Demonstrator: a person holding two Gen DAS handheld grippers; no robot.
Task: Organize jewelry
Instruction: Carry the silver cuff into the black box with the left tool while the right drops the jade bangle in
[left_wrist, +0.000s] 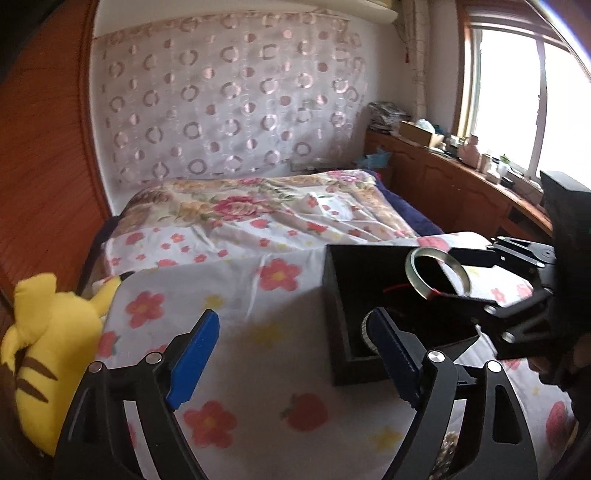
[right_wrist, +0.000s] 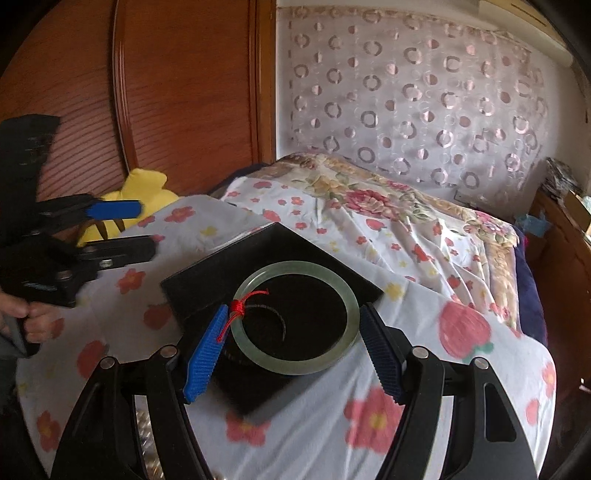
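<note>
Bangle (right_wrist: 295, 317): a smooth, pale green ring, jade-like and slightly translucent, with a red knotted cord (right_wrist: 240, 308) tied on its left side. It sits at lower centre of the right wrist view, between the right tool's pads and over the open box.

Right tool (right_wrist: 293, 349): black frame, ribbed blue pads (right_wrist: 205, 363). The pads pinch the bangle by its outer rim on both sides. In the left wrist view it enters from the right edge, with the bangle seen edge-on.

Left tool (left_wrist: 295, 363): the same build, spread wide with nothing between the pads. One pad overlaps the box's near corner in its own view; whether it touches cannot be told. In the right wrist view it sits at middle left, blurred, with part of a hand (right_wrist: 27, 319) gripping its handle.

Box (left_wrist: 336, 317): black, square, matte, open on top, with thick walls and a dark lining. A round, ridged shape lies inside, mostly hidden by the bangle and pads; what it is cannot be made out.

Sheet (left_wrist: 266, 373): white wrinkled cloth printed with red flowers and strawberries, under the box.

Plush (left_wrist: 48, 332): yellow, soft, with brown stripes, at lower left, cut off by the frame.

Curtain (left_wrist: 229, 103): sheer, patterned with pink rings and discs.
</note>
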